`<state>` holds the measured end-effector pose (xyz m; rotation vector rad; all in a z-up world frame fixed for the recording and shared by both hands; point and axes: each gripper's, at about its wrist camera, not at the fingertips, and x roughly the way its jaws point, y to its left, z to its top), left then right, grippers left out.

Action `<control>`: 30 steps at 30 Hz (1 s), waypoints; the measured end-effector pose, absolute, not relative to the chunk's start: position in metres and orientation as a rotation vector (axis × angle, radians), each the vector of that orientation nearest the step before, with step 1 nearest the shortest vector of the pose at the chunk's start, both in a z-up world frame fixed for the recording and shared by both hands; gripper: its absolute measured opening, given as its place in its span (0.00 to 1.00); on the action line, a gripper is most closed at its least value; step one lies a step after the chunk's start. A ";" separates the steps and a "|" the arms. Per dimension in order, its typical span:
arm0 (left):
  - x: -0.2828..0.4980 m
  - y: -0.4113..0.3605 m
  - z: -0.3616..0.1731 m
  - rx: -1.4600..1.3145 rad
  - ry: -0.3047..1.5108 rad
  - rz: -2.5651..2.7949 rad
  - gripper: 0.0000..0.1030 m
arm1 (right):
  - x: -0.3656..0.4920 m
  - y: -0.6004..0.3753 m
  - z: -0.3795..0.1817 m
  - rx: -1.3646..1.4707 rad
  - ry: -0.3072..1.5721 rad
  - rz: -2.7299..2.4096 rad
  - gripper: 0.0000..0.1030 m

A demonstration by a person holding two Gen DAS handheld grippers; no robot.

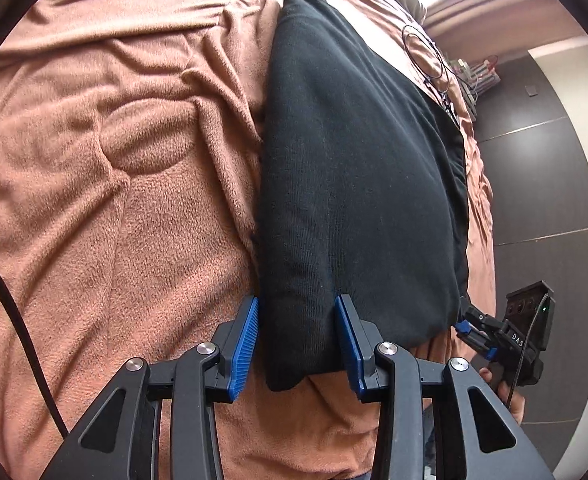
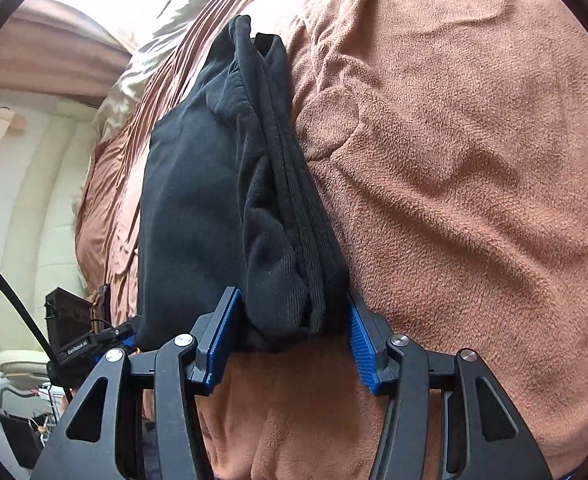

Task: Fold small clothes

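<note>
Garment (image 1: pixel 358 168), black and folded, is gripped at its near edge by both grippers, left (image 1: pixel 298 344) and right (image 2: pixel 289 340), over bed (image 1: pixel 113 200); fingers are seemingly closed on cloth.

Left gripper (image 1: pixel 298 344): blue pads parted, one on each side of the black garment (image 1: pixel 358 168), both touching the fabric. Right gripper (image 2: pixel 291 340): pads likewise parted, bracketing a bunched fold. In the left wrist view, the right gripper appears at 3 o'clock, gripped by a hand (image 1: pixel 508 394).
</note>
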<state>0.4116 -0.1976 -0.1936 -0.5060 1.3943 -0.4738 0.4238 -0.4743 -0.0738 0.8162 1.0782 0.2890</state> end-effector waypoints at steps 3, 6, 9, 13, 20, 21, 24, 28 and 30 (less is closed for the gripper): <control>0.414 -0.196 -0.205 -0.556 1.417 -0.478 0.42 | 0.428 -0.477 -0.078 0.845 1.060 0.296 0.46; 0.417 -0.197 -0.211 -0.613 1.410 -0.489 0.42 | 0.432 -0.476 -0.083 0.868 1.055 0.288 0.33; 0.416 -0.199 -0.211 -0.604 1.400 -0.483 0.40 | 0.429 -0.474 -0.083 0.891 1.038 0.291 0.23; 0.412 -0.197 -0.198 -0.593 1.360 -0.503 0.24 | 0.418 -0.470 -0.075 0.888 1.005 0.290 0.19; 0.408 -0.177 -0.171 -0.605 1.293 -0.516 0.21 | 0.395 -0.447 -0.057 0.873 0.995 0.301 0.18; 0.407 -0.173 -0.168 -0.608 1.289 -0.520 0.20 | 0.393 -0.444 -0.056 0.871 0.998 0.306 0.18; 0.402 -0.159 -0.160 -0.614 1.276 -0.522 0.20 | 0.387 -0.428 -0.050 0.847 1.010 0.325 0.18; 0.385 -0.142 -0.151 -0.601 1.257 -0.529 0.19 | 0.382 -0.402 -0.042 0.804 1.023 0.347 0.18; 0.379 -0.135 -0.148 -0.600 1.249 -0.528 0.19 | 0.378 -0.390 -0.039 0.777 1.028 0.357 0.18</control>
